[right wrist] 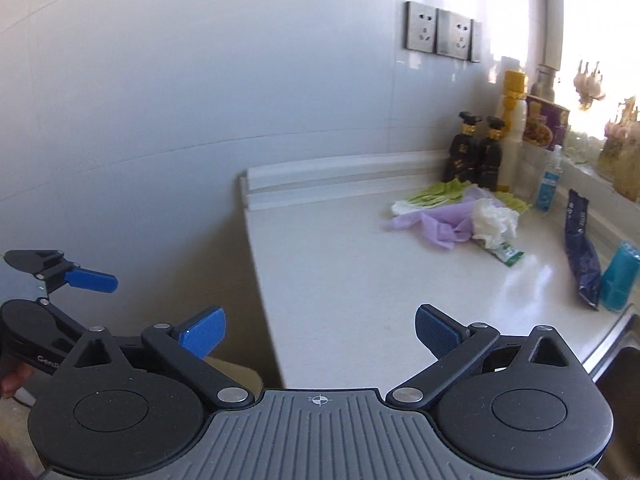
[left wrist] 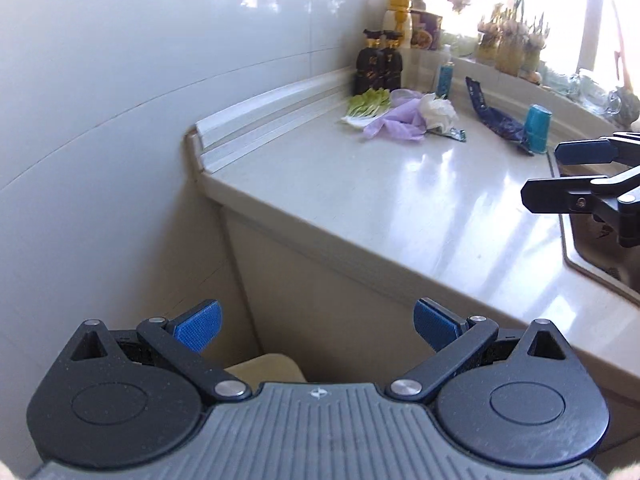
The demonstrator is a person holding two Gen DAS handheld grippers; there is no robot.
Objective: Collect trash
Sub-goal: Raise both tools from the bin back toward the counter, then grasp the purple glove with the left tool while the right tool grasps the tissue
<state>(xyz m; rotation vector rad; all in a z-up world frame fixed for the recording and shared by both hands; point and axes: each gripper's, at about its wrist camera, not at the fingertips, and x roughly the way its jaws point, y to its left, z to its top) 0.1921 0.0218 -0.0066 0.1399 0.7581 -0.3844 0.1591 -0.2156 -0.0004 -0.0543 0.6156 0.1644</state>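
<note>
Both grippers are up off the counter (right wrist: 340, 280) right now and neither one has anything in it. The left gripper (left wrist: 316, 324) fills the bottom of its own view with the blue pads spread wide, jaws released, nothing between them but the cabinet front below the counter edge. Same story for the right gripper (right wrist: 320, 328): jaws released, fully apart, with bare counter showing in the gap. You can also spot the right one poking in at the right edge of the left view, over the sink (left wrist: 600, 248), and the left one at the lower left of the right view.

The trash is all bunched in the upper right of both frames, near the back corner of the counter. There's a crumpled purple plastic bag (right wrist: 440, 224) with a wad of white tissue (right wrist: 494, 220) touching its right side, and a small green wrapper (right wrist: 505, 254) sticking out from under the tissue. Some green leafy scraps (right wrist: 432, 192) lie just behind the bag (looks like cabbage or lettuce, hard to say which). Further right, a dark blue snack bag (right wrist: 580, 256) lies lengthwise, with a teal cup (right wrist: 618, 280) just beside its near end, close to the sink.

Behind the pile, two dark bottles (right wrist: 478, 152) stand together against the wall, with a yellow-capped bottle (right wrist: 512, 120) next to them. Wall sockets (right wrist: 440, 32) sit above.
</note>
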